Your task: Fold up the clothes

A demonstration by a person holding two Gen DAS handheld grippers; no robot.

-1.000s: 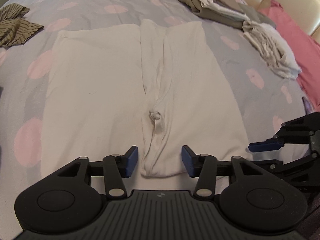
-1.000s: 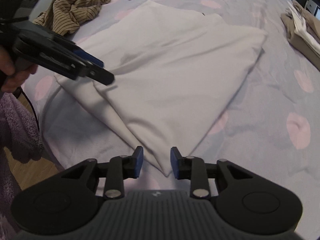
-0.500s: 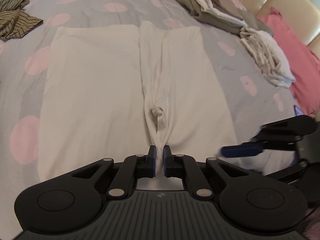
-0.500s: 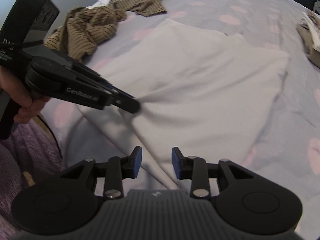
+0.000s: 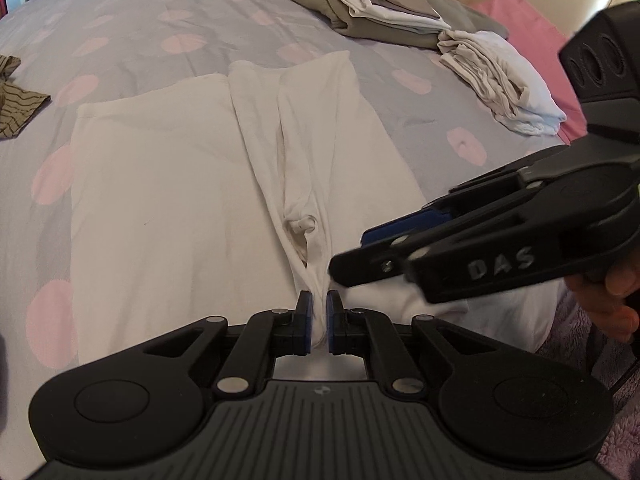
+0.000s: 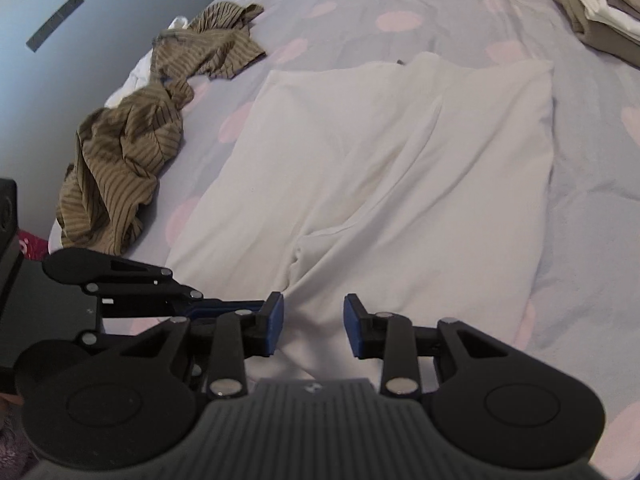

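Observation:
A white garment (image 5: 168,208) lies spread flat on the lilac bedspread (image 5: 160,12), with a bunched ridge running down its middle. My left gripper (image 5: 319,320) is shut on the near end of that ridge, and a pinch of white cloth shows between its blue pads. My right gripper (image 5: 356,256) reaches in from the right, its tips just beside the pinched spot. In the right wrist view the right gripper (image 6: 314,325) stands open over the white garment (image 6: 420,168), with cloth below the gap and no pad pressing on it. The left gripper (image 6: 240,304) lies close at its left.
A stack of folded clothes (image 5: 380,12) and a folded white pile (image 5: 500,80) sit at the far right by a pink pillow (image 5: 532,32). A crumpled brown striped garment (image 6: 140,140) lies at the left bed edge. A person's hand (image 5: 616,300) holds the right gripper.
The left gripper shut on the garment's middle ridge and lifted it slightly. The right gripper swung in from the right corner toward the left gripper, staying open.

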